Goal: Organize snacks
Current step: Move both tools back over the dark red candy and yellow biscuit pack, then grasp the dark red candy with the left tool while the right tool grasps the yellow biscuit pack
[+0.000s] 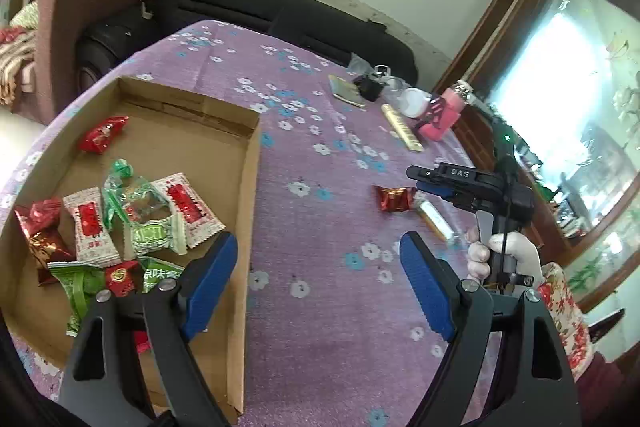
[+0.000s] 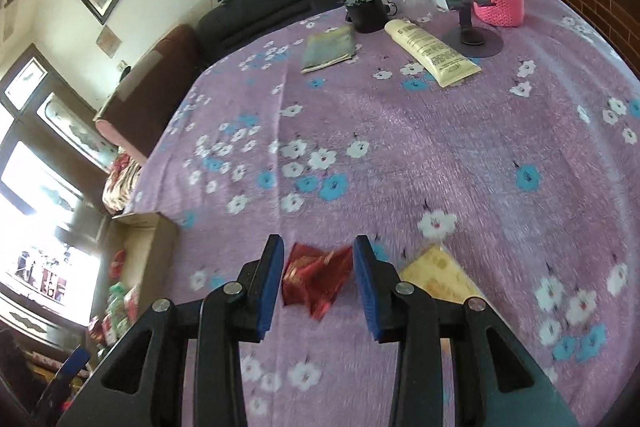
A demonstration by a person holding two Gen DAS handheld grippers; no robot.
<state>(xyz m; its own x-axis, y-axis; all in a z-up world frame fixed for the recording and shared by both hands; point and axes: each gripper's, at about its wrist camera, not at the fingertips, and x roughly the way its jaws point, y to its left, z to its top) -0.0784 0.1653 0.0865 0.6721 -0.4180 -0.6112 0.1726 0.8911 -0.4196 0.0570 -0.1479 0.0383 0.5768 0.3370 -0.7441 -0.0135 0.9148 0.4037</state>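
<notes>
Cardboard tray (image 1: 248, 187), shallow, brown, far left: holds red, green and white wrapped snacks. Left gripper (image 1: 320, 279): fingers wide apart, empty, above the tray's right wall. Red-and-gold foil candy (image 2: 316, 277): on the purple floral cloth (image 2: 400, 147), between the right gripper (image 2: 316, 281) fingers, spread, not yet touching. Risk: crinkled foil slips sideways on closing. Yellow wrapped bar (image 2: 436, 275), just beside: may get nudged.

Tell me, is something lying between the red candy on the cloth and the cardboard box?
Nothing visible does. From the red candy to the cardboard box there is only bare purple cloth. The right gripper has its fingers on either side of the candy.
</notes>
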